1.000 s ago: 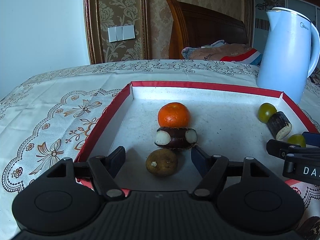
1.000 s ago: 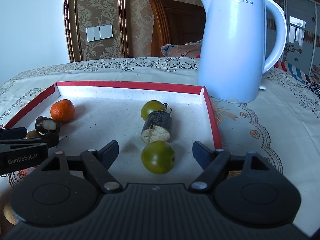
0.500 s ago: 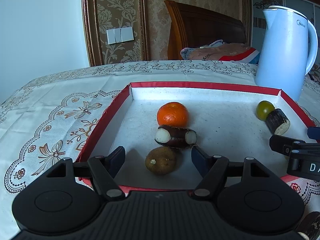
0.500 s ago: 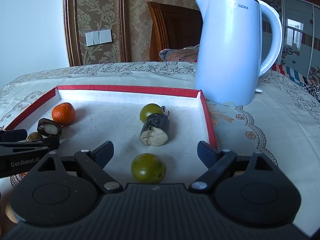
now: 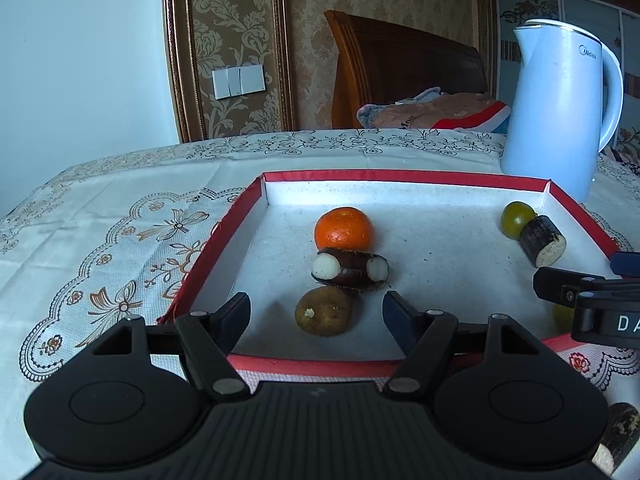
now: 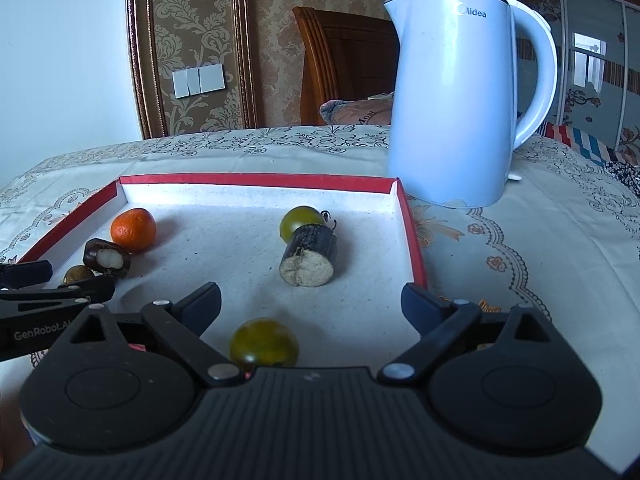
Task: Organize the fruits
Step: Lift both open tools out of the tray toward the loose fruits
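Note:
A red-rimmed tray [image 5: 400, 176] [image 6: 256, 179] holds the fruit. At its left stand an orange [image 5: 343, 228] [image 6: 133, 229], a dark water chestnut [image 5: 350, 269] [image 6: 105, 259] and a brown round fruit [image 5: 323, 311] [image 6: 77, 274] in a line. At its right lie a green fruit [image 5: 517, 218] [image 6: 301, 219], a dark cane piece [image 5: 542, 240] [image 6: 309, 256] and a second green fruit [image 6: 264, 345]. My left gripper [image 5: 316, 312] is open, just before the brown fruit. My right gripper [image 6: 311, 304] is open and empty, above the near green fruit.
A pale blue kettle [image 5: 560, 112] [image 6: 460, 96] stands on the patterned tablecloth [image 5: 100, 232] behind the tray's right corner. A dark cane piece [image 5: 618, 436] lies off the tray at the lower right. A wooden headboard [image 5: 400, 68] and a wall are behind.
Both grippers have drawn back toward the near edge of the tray, open. The brown fruit and the near green fruit stay where they lay.

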Demonstrator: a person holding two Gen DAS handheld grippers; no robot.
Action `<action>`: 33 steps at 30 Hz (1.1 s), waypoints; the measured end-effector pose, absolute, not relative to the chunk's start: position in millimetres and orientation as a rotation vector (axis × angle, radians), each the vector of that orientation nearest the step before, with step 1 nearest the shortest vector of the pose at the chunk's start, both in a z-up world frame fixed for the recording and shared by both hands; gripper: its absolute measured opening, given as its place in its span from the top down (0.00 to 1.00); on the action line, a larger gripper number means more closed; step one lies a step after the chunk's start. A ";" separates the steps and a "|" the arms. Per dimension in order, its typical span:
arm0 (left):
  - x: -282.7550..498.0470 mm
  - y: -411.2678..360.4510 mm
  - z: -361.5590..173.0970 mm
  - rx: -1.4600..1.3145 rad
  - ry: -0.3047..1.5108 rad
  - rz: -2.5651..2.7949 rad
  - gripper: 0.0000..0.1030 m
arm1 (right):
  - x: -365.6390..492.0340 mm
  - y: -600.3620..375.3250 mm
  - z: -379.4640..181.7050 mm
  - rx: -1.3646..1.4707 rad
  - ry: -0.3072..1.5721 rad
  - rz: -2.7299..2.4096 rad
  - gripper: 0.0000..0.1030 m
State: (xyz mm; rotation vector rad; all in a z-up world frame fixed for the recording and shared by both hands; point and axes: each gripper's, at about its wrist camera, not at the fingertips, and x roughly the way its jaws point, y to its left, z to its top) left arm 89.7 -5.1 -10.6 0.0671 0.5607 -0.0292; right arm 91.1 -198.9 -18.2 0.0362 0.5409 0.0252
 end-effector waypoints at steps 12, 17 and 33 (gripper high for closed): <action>67.4 2.7 -1.6 0.030 0.522 -0.057 0.29 | 73.8 -202.8 -16.0 0.068 0.530 0.059 0.05; 54.9 4.9 2.2 0.020 0.503 -0.061 0.29 | 60.5 -203.7 -14.6 0.084 0.522 0.078 0.04; 15.1 28.6 -3.7 -0.059 0.570 -0.127 0.28 | 15.6 -215.1 -12.1 0.108 0.500 0.099 0.00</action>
